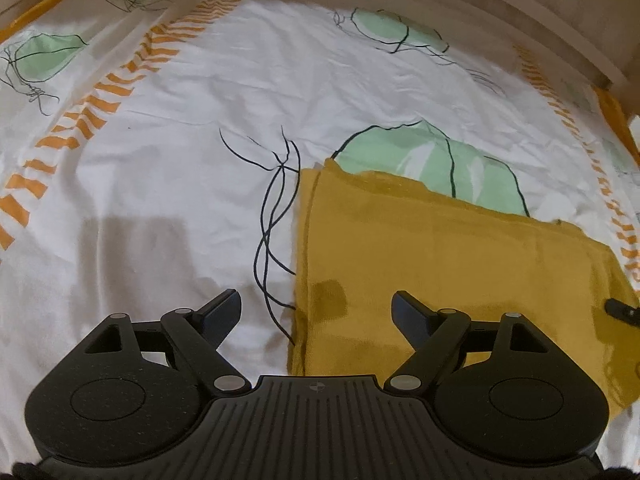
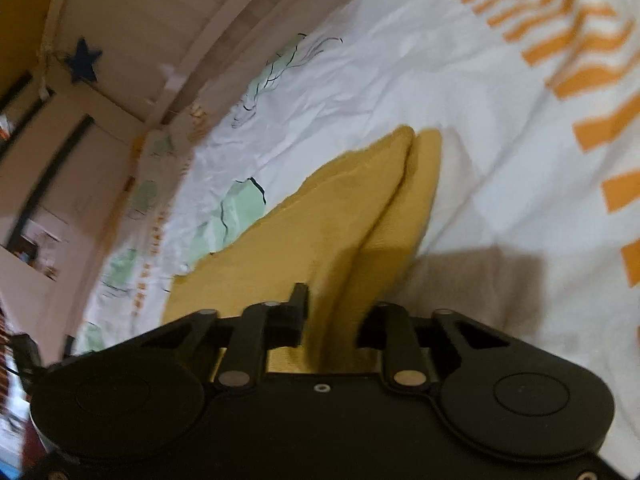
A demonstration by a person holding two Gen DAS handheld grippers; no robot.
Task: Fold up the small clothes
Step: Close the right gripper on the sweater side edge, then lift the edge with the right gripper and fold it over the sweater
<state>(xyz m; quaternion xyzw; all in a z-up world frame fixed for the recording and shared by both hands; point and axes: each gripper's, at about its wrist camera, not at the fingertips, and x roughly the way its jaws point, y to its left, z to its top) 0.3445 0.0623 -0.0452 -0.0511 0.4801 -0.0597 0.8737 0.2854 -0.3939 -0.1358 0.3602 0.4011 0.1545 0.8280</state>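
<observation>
Left tool [image 1: 316, 312]: jaws wide, nothing held, hovering over left edge of mustard cloth [image 1: 440, 264]. Right tool [image 2: 334, 320]: jaws narrow, clamped on raised fold of the cloth [image 2: 320, 220]. Cloth lies folded on patterned bedsheet [image 1: 160, 184], right of ctr in left view

So we've got a bed with a white sheet [image 1: 168, 168] printed with mint green blobs, thin black scribbles and orange dashed stripes. A beige padded headboard [image 1: 520, 20] curves along the far edge. On the right wrist view there's a tan wall with a dark blue star [image 2: 83, 61] stuck on it, rest is blurry.
</observation>
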